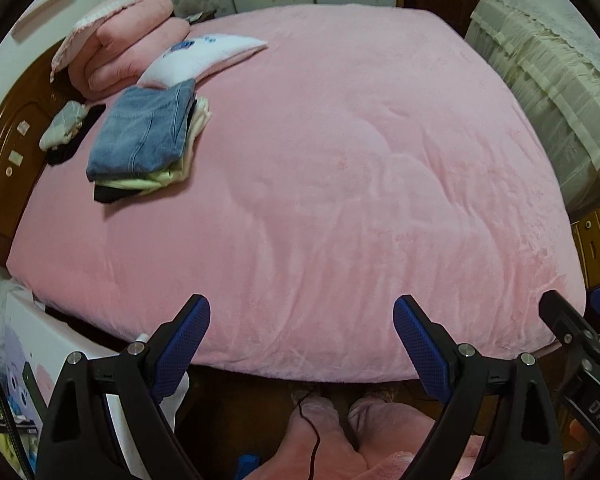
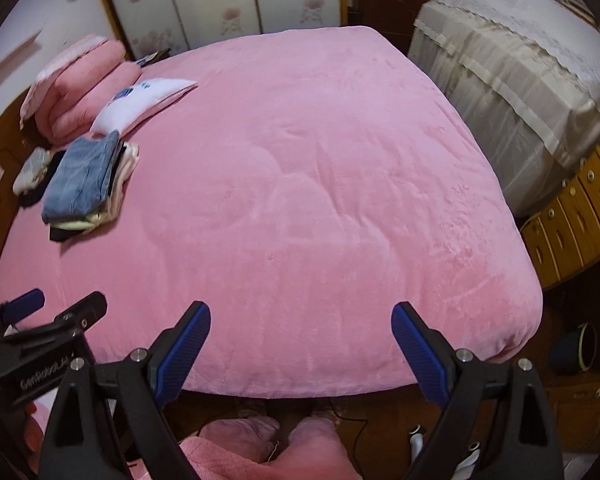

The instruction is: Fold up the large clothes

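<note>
A stack of folded clothes with blue jeans [image 1: 146,132] on top lies on the pink bed [image 1: 340,160] at the far left; it also shows in the right wrist view [image 2: 85,180]. My left gripper [image 1: 302,316] is open and empty, held above the bed's near edge. My right gripper [image 2: 301,320] is open and empty, also over the near edge. The right gripper's fingers [image 1: 568,320] show at the right edge of the left view; the left gripper's fingers [image 2: 60,312] show at the left edge of the right view.
A white pillow [image 1: 204,58] and folded pink blankets [image 1: 128,48] lie at the bed's head by the wooden headboard [image 1: 16,136]. Small socks [image 1: 62,124] lie left of the stack. A covered cabinet [image 2: 508,92] and wooden drawers [image 2: 572,216] stand to the right.
</note>
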Motion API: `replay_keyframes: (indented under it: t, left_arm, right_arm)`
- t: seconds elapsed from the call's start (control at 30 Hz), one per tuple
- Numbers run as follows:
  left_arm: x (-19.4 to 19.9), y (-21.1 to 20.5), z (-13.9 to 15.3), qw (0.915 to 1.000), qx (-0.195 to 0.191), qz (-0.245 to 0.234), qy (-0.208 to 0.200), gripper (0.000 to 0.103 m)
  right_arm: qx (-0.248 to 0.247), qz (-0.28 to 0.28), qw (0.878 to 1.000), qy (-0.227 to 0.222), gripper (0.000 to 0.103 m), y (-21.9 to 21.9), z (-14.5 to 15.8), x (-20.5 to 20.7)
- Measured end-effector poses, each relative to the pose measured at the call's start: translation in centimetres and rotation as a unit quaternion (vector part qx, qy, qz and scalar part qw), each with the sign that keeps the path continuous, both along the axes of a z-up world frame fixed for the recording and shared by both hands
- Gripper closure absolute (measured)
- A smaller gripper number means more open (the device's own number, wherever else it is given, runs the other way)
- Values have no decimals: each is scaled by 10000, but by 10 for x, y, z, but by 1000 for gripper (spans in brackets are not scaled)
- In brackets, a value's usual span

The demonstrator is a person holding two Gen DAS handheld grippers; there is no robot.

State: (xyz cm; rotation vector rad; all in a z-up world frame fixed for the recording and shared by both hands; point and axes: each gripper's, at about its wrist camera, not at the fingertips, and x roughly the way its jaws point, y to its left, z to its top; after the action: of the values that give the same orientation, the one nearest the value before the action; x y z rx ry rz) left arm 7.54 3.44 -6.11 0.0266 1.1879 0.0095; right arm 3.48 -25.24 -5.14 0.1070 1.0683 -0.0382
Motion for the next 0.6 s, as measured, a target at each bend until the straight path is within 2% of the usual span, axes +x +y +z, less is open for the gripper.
replay_keyframes:
  t: [0.2,0.3,0.6]
  left_arm:
    - [-6,-2,13,9993,33,-181,-323,11]
    - [-9,-4,18,9986,31,-261,-469,5]
    - [-14,-4,19,9987,-109,-263,-417,3]
  right_arm:
    - [-64,23,10000,4,10,3,-1,-1]
    - [-100,89,9999,10,10,5,-2,-2]
    - [-79,67,9999,-26,9,7,1,-9]
